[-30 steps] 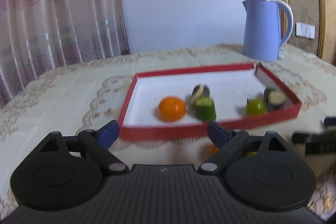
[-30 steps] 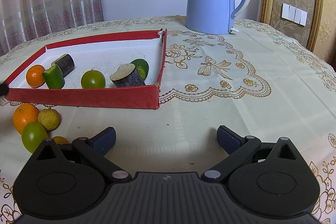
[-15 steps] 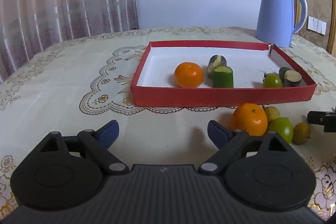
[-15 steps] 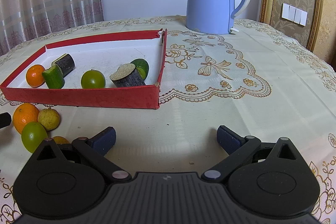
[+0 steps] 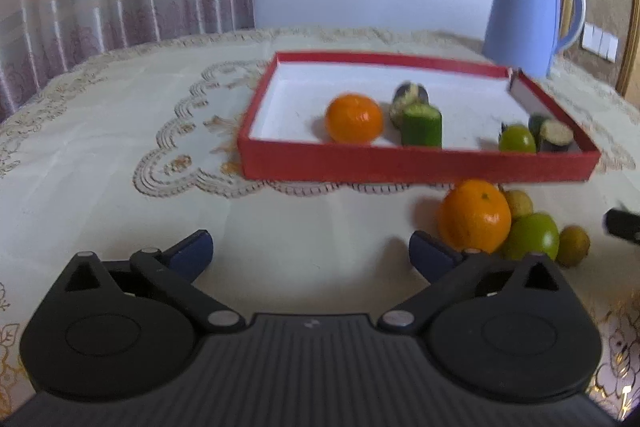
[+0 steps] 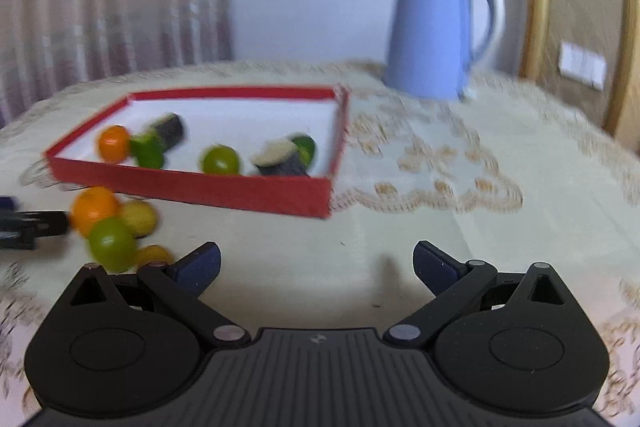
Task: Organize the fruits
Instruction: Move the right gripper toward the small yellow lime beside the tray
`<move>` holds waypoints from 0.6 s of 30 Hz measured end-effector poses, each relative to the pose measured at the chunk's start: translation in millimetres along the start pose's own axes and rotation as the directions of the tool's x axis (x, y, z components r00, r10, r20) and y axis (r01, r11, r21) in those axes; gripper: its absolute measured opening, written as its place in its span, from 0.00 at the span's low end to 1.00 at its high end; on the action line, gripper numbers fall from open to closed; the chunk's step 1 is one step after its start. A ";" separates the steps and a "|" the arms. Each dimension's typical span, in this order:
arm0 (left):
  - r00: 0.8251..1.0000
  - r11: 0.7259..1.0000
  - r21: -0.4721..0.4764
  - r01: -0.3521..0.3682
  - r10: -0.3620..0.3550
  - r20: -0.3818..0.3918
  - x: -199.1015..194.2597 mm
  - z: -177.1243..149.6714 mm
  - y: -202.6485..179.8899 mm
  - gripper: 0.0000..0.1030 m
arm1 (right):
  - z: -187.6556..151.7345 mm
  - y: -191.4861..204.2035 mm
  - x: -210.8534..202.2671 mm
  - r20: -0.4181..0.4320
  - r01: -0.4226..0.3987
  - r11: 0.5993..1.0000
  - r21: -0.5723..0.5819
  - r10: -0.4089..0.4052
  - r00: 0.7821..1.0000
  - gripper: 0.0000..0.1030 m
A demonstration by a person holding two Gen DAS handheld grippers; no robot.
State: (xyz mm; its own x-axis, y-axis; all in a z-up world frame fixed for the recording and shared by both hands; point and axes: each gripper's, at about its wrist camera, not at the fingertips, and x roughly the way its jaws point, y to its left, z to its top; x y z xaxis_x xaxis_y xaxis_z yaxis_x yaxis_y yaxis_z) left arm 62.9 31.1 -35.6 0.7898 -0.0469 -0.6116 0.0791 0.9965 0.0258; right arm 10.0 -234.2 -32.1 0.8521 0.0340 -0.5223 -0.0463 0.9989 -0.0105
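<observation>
Outside, a glossy orange [image 5: 474, 221] touches a green fruit [image 5: 534, 237].

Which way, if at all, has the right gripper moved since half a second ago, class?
Yes. In its own view the red tray and blue kettle have shifted rightward, so the open right gripper has swung left, toward the loose fruits.

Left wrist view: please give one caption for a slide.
Open left tongs near loose fruits before the red tray.

Soft, even daylight; fisheye-bent edges; motion blur, heavier in right view.
</observation>
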 end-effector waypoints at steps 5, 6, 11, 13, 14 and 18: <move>1.000 1.000 -0.002 0.002 -0.002 -0.002 0.2 -0.8 0.5 1.00 | -0.7 15.7 -20.7 0.066 -0.042 0.995 -0.088 0.048 0.997 1.00; 1.000 1.000 -0.003 0.003 -0.003 -0.003 0.3 -0.8 0.7 1.00 | -0.7 18.5 -22.1 0.067 -0.063 0.993 -0.096 0.070 0.995 1.00; 1.000 1.000 -0.003 0.004 -0.004 -0.005 0.4 -0.6 1.0 1.00 | -3.0 39.5 -19.9 0.047 -0.102 0.981 -0.165 0.111 0.993 0.77; 1.000 1.000 -0.005 0.005 -0.005 -0.005 0.5 -0.7 1.0 1.00 | -3.9 45.4 -13.3 0.019 -0.117 0.978 -0.175 0.122 0.992 0.64; 1.000 1.000 -0.005 0.005 -0.005 -0.005 0.8 -0.5 1.0 1.00 | -3.6 47.1 -9.4 0.001 -0.141 0.975 -0.174 0.143 0.990 0.63; 1.000 1.000 -0.005 0.005 -0.005 -0.005 0.9 -0.6 1.1 1.00 | -3.0 55.2 -4.1 -0.026 -0.169 0.966 -0.197 0.167 0.986 0.57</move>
State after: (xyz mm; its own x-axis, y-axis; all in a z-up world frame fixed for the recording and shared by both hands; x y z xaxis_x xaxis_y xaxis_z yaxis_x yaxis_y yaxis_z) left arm 63.3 32.3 -36.5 0.7863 -0.0515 -0.6157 0.0798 0.9966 0.0184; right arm 2.4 -179.2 -33.1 0.8185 0.1999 -0.5387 -0.2914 0.9524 -0.0894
